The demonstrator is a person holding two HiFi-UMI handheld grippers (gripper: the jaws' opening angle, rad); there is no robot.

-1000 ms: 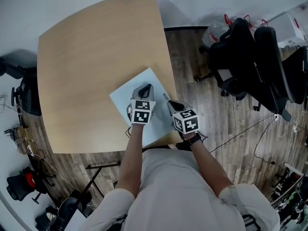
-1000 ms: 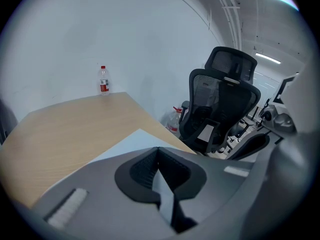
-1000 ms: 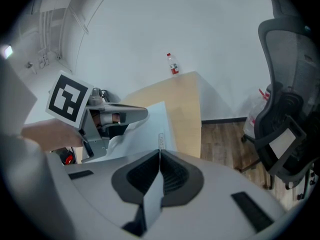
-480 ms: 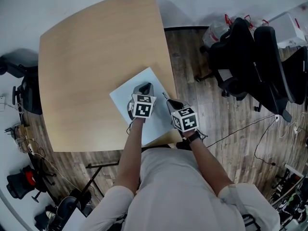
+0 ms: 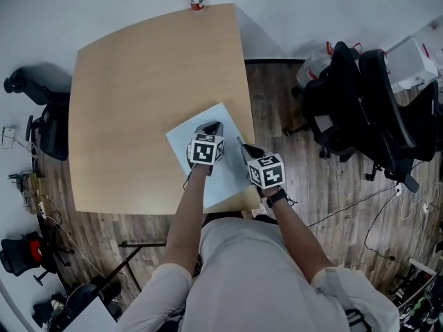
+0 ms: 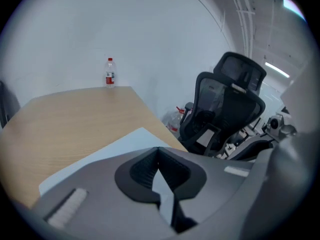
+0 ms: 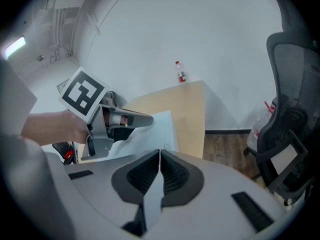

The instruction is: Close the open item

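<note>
Table (image 5: 138, 81) carries the pale flat item (image 5: 185, 140) at its near right corner, lying low and thin like a folder or sheet; whether any flap stands up I cannot tell. The left gripper (image 6: 159, 149) hangs over the item and the right gripper (image 7: 160, 152) is at the table's near right edge, each with its fingers pressed together on nothing. The item looks light, bendy and apt to slide on the smooth tabletop. A free edge toward the table's right side seems the place to pinch, with the other gripper pinning it.
</note>
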